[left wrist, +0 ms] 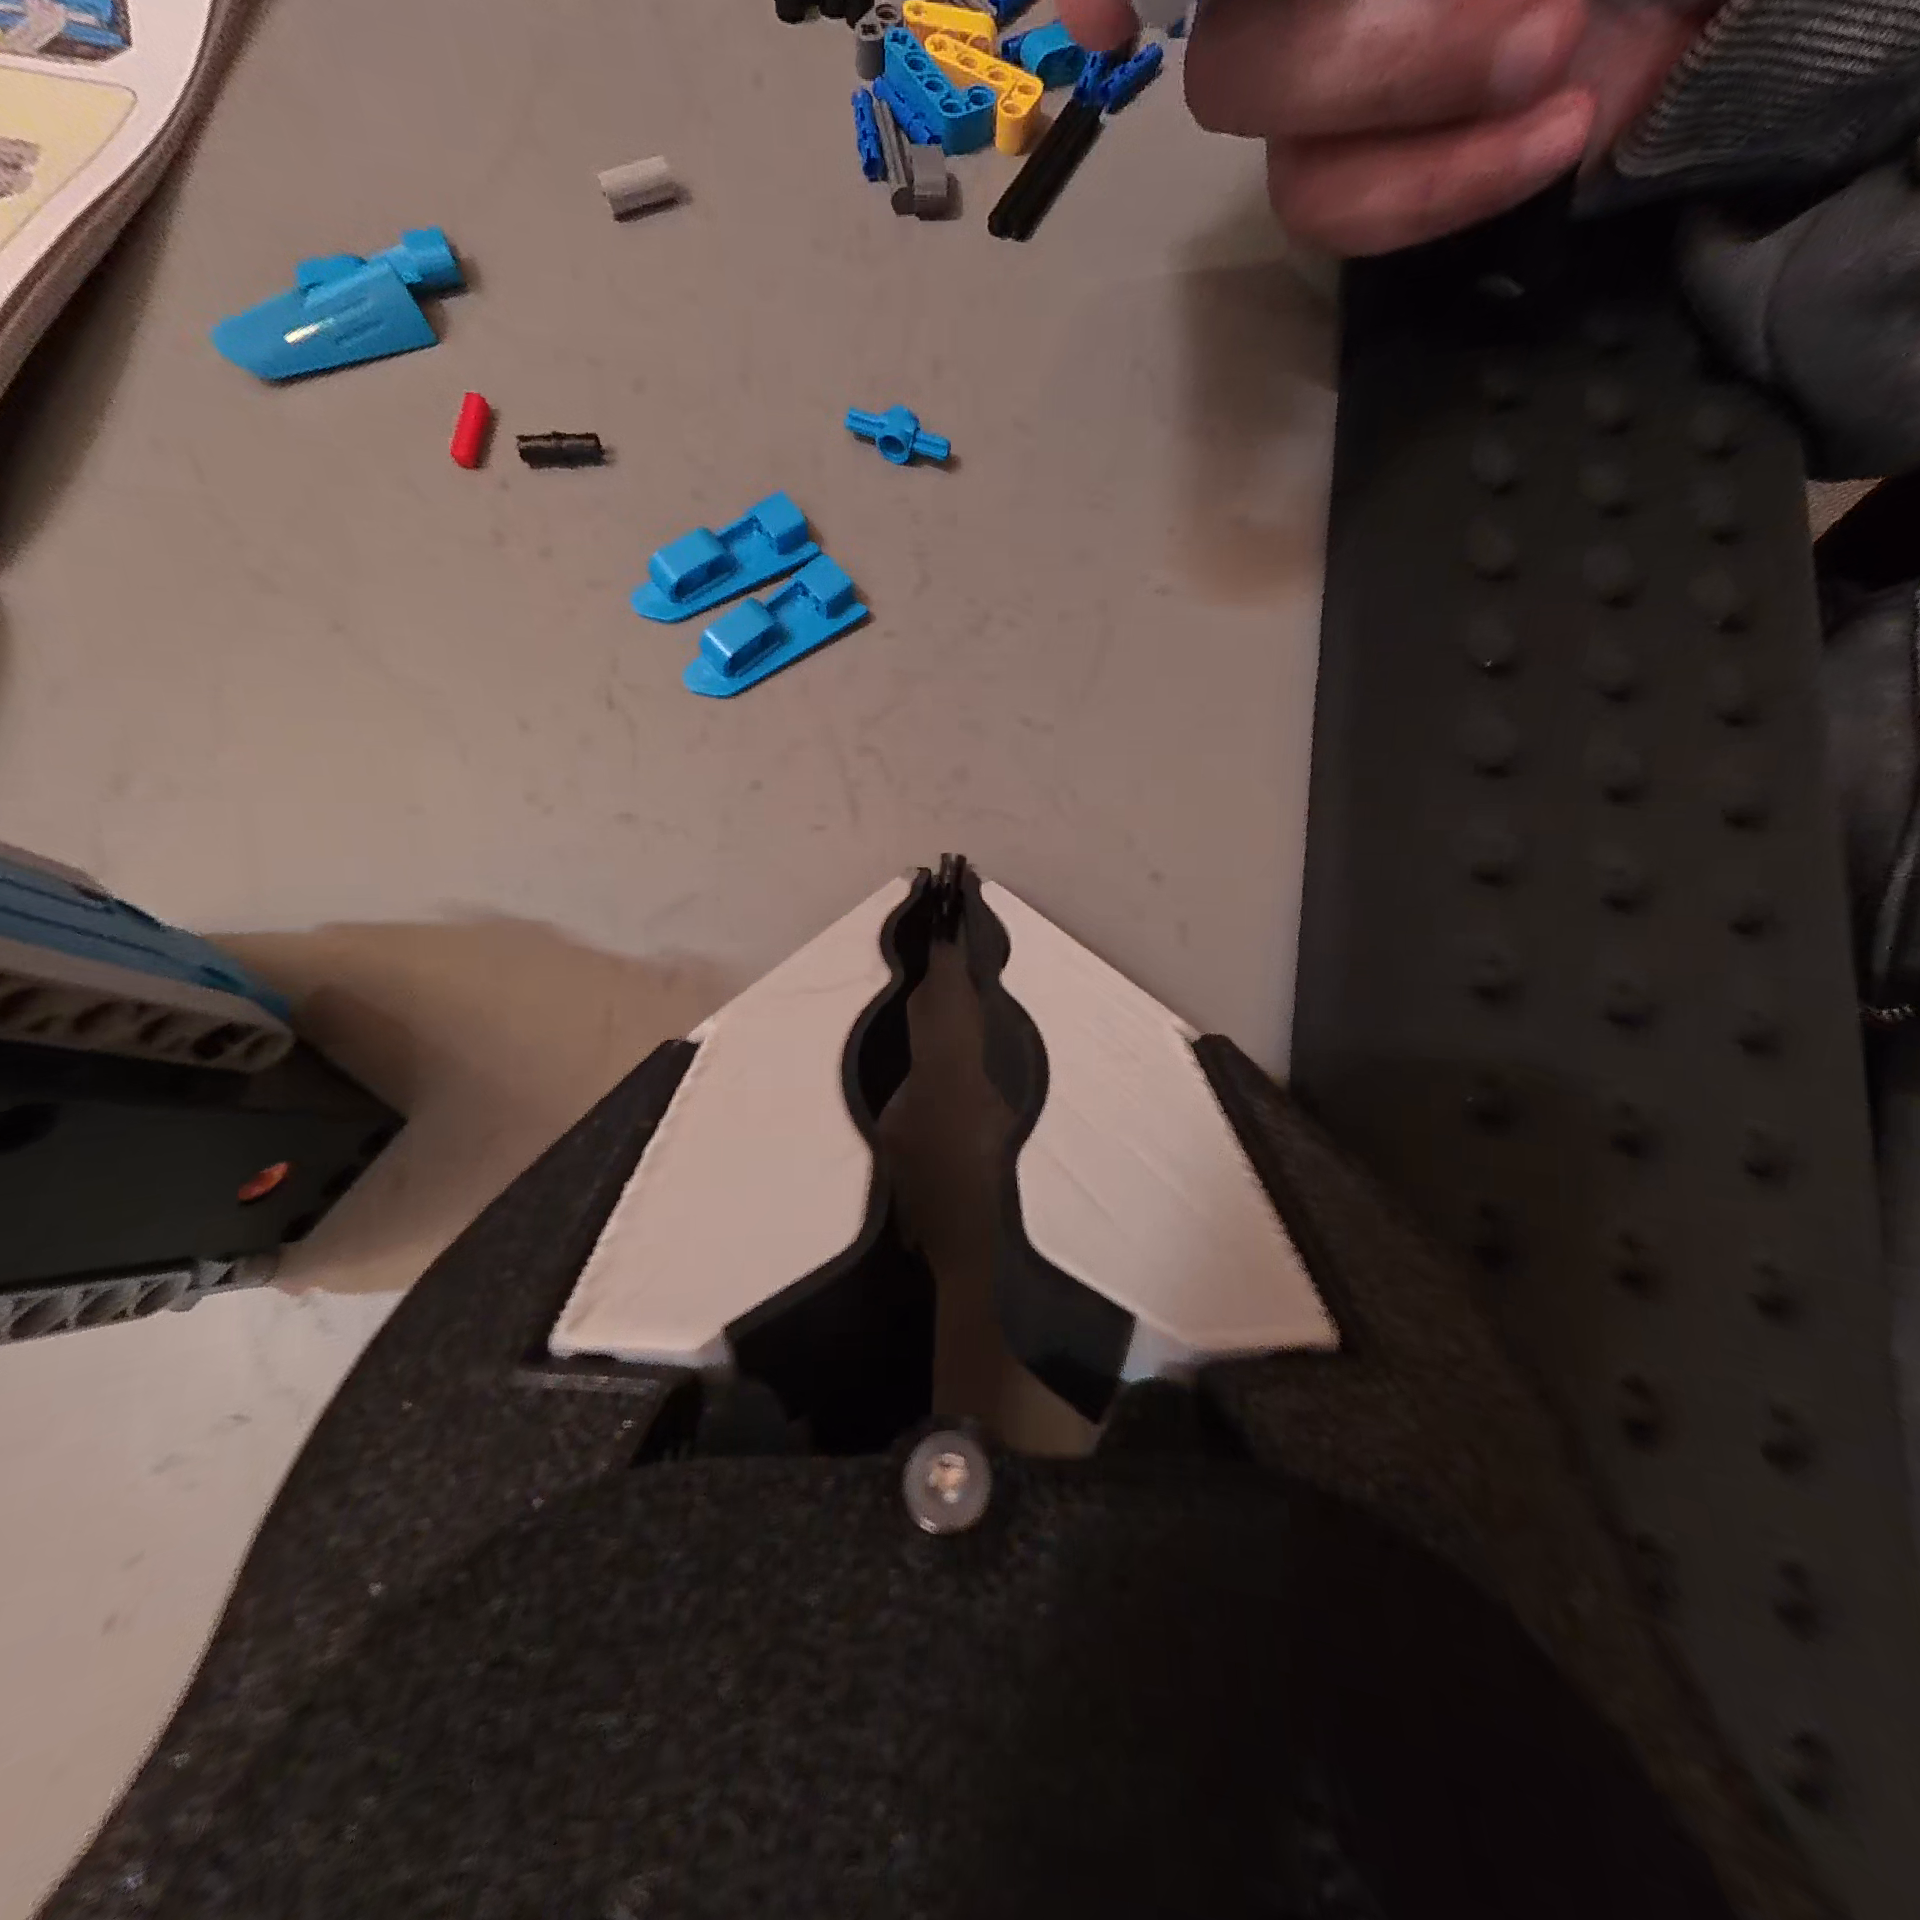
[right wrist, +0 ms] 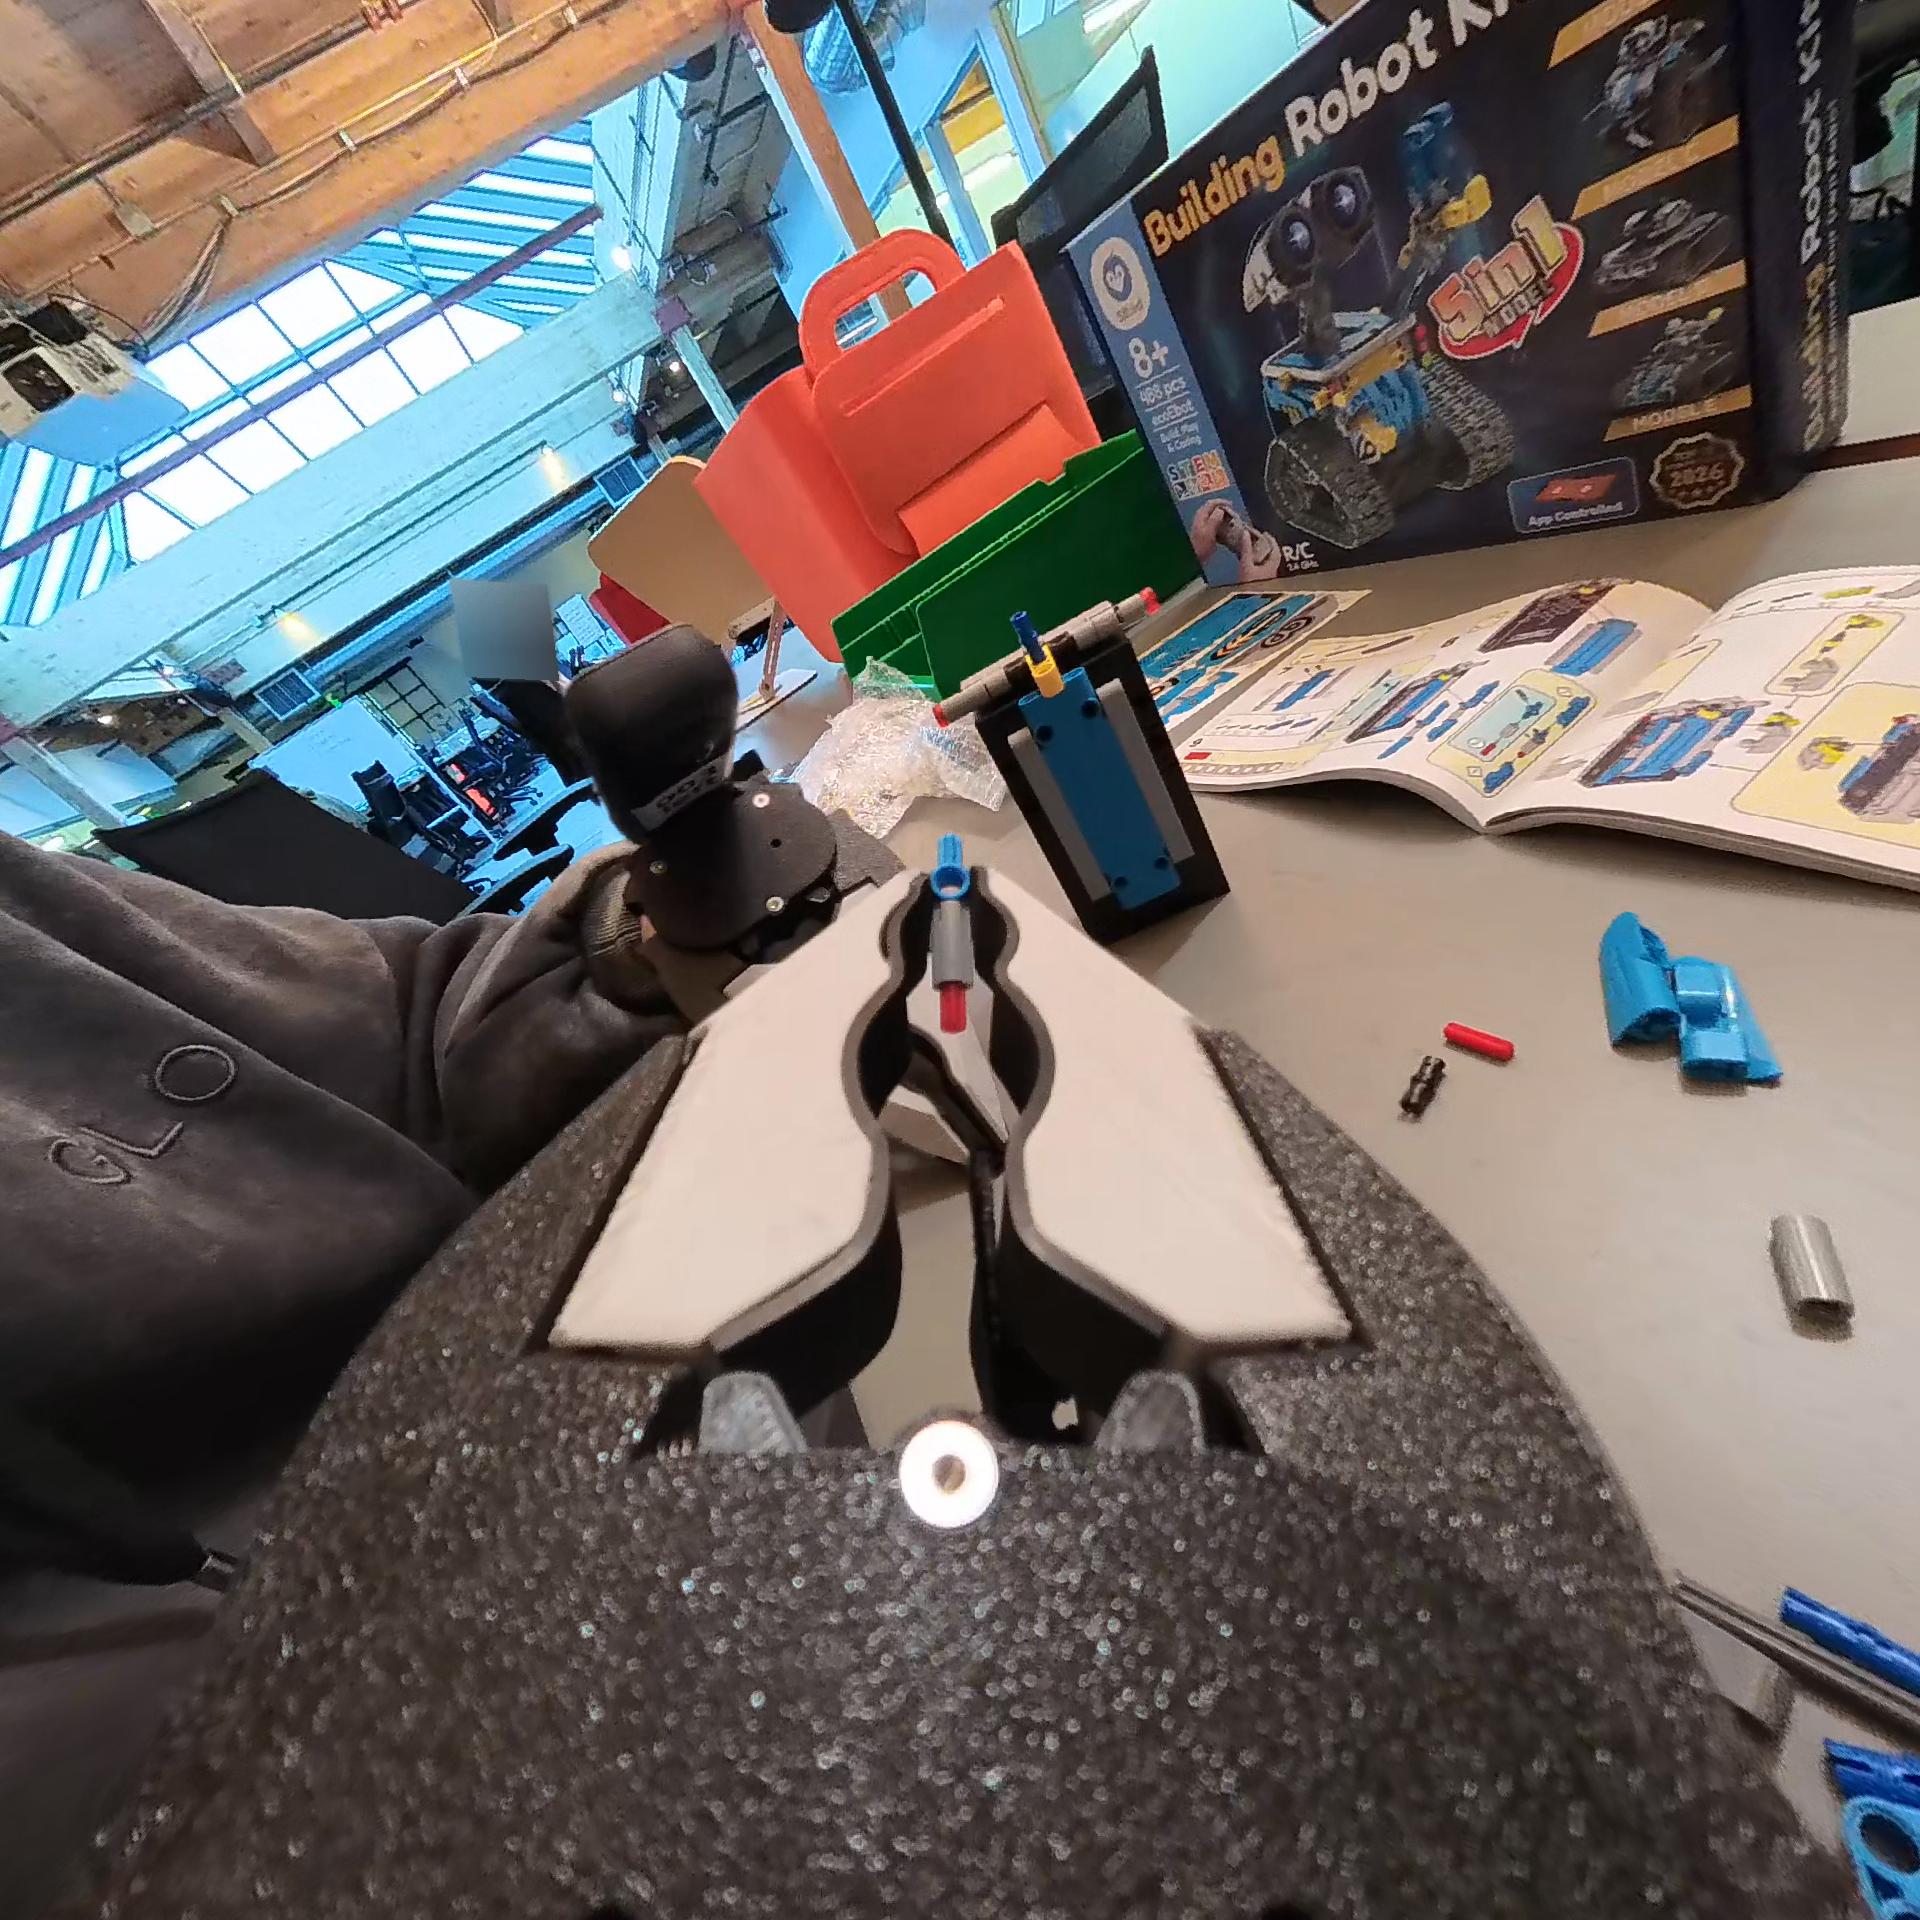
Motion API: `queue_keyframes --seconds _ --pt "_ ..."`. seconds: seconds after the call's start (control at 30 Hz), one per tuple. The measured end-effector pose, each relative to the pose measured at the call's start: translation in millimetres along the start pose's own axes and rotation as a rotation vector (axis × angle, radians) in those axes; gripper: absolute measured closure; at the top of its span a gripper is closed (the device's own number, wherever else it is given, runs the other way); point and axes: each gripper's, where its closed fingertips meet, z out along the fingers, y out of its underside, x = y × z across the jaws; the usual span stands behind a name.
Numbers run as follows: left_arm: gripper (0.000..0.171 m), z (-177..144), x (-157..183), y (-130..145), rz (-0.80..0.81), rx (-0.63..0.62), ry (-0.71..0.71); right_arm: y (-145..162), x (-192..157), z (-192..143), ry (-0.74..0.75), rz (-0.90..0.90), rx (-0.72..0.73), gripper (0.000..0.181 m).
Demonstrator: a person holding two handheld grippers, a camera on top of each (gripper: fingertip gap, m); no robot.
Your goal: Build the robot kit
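Note:
My left gripper (left wrist: 948, 896) is shut on a small black pin (left wrist: 950, 868) at its tips and holds it above the grey table (left wrist: 1039, 727). Two blue shoe-shaped pieces (left wrist: 748, 592) lie just ahead of it. My right gripper (right wrist: 948, 904) is shut on a short rod assembly (right wrist: 948, 940) made of a blue connector, a grey sleeve and a red axle. It is lifted off the table, near a standing black and blue block assembly (right wrist: 1101, 800). That assembly also shows at the left edge of the left wrist view (left wrist: 156, 1122).
Loose on the table are a red pin (left wrist: 470, 428), a black pin (left wrist: 559, 449), a blue cross connector (left wrist: 896, 431), a blue panel (left wrist: 332, 312), a grey sleeve (left wrist: 639, 185) and a pile of parts (left wrist: 966, 94). An open booklet (right wrist: 1558, 707), a kit box (right wrist: 1455, 291), a green bin (right wrist: 1029, 582) and an orange case (right wrist: 914, 416) stand behind. A hand (left wrist: 1403, 125) holds a dark studded body (left wrist: 1558, 831).

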Motion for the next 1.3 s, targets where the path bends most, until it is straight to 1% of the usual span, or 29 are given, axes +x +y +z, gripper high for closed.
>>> queue_keyframes --seconds 0.13,0.27,0.33,0.43,0.47,0.5,0.53,0.6,0.67,0.73,0.8,0.97,1.07,1.13,1.3 --pt "0.166 -1 0 1 -0.05 0.002 0.03 3 -2 2 -0.008 -0.01 -0.016 0.174" --pt "0.165 -3 0 3 -0.056 0.001 0.034 5 -4 3 -0.014 -0.018 -0.029 0.174" --pt "0.166 -2 0 3 -0.032 -0.002 0.025 8 -5 5 -0.013 -0.03 -0.047 0.174" --pt "0.168 -3 -2 0 0.036 0.01 -0.028 18 -5 11 -0.001 -0.052 -0.109 0.174" --pt "0.167 -7 -1 -8 0.058 0.065 -0.035 21 -4 13 0.001 -0.05 -0.126 0.174" --pt "0.167 -15 -1 -23 0.055 0.154 -0.041 24 -3 15 -0.002 -0.029 -0.143 0.174" --pt "0.167 -23 -2 -38 0.03 0.247 -0.035 28 -2 17 -0.018 0.014 -0.162 0.174" --pt "0.167 -38 1 -60 -0.026 0.39 0.006 32 -2 22 -0.047 0.095 -0.184 0.174" --pt "0.167 -49 5 -72 -0.077 0.473 0.07 30 -8 26 -0.089 0.125 -0.167 0.174" --pt "0.167 -55 7 -78 -0.14 0.522 0.124 25 -16 29 -0.123 0.133 -0.132 0.175" --pt "0.167 -61 6 -83 -0.174 0.561 0.152 28 -20 33 -0.133 0.13 -0.141 0.174" --pt "0.167 -64 5 -84 -0.207 0.577 0.176 24 -23 37 -0.144 0.13 -0.111 0.174" --pt "0.167 -63 4 -83 -0.22 0.573 0.175 16 -26 35 -0.156 0.128 -0.06 0.174" --pt "0.167 -65 2 -85 -0.244 0.585 0.191 22 -28 38 -0.164 0.128 -0.094 0.174" --pt "0.168 -66 1 -86 -0.289 0.601 0.216 21 -27 39 -0.164 0.134 -0.089 0.174"
